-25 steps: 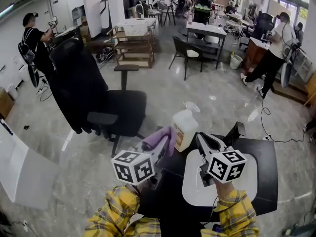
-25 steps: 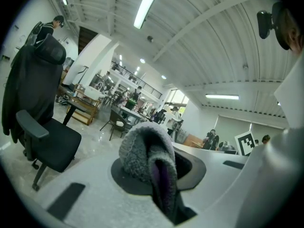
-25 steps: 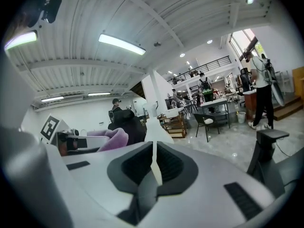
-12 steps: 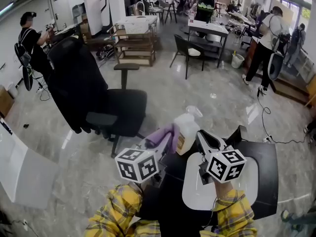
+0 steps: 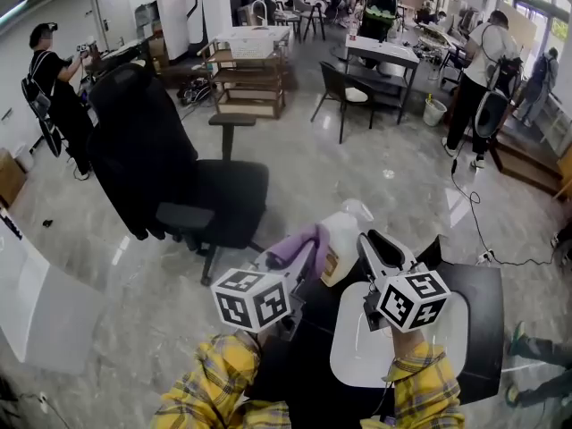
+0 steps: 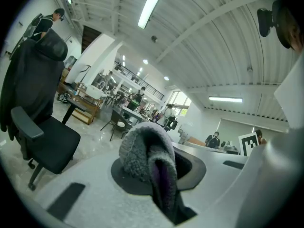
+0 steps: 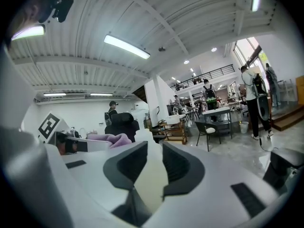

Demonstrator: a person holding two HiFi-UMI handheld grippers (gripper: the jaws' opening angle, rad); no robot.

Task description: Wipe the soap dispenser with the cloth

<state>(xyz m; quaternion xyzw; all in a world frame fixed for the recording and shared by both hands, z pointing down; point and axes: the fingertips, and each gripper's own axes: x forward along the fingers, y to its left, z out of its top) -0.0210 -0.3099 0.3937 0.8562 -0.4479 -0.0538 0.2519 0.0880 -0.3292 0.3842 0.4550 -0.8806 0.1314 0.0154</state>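
Your right gripper (image 5: 362, 241) has just let its fingers open a tiny bit, and the soap dispenser (image 5: 338, 244) is between them. In the head view the bottle has slid a little down and to the right since a second ago, and the cloth (image 5: 297, 245) went along with it.

Look in the right gripper view. The pale body of the soap dispenser (image 7: 149, 179) fills the small gap between the two dark pads (image 7: 124, 167). It touches a pad on each side, so you are holding it there. Its neck sticks up past the fingertips.

Your left gripper (image 5: 302, 256) is closed on the cloth. In the left gripper view the fuzzy grey and purple cloth (image 6: 145, 158) is pinched between the fingers and puffs up over the tips.

In the head view the cloth is just to the left of the bottle and looks like it touches the bottle's side. The bottle stands upright, with its pump top (image 5: 357, 209) pointing away from you. Both are above the near edge of the black table (image 5: 487, 315).
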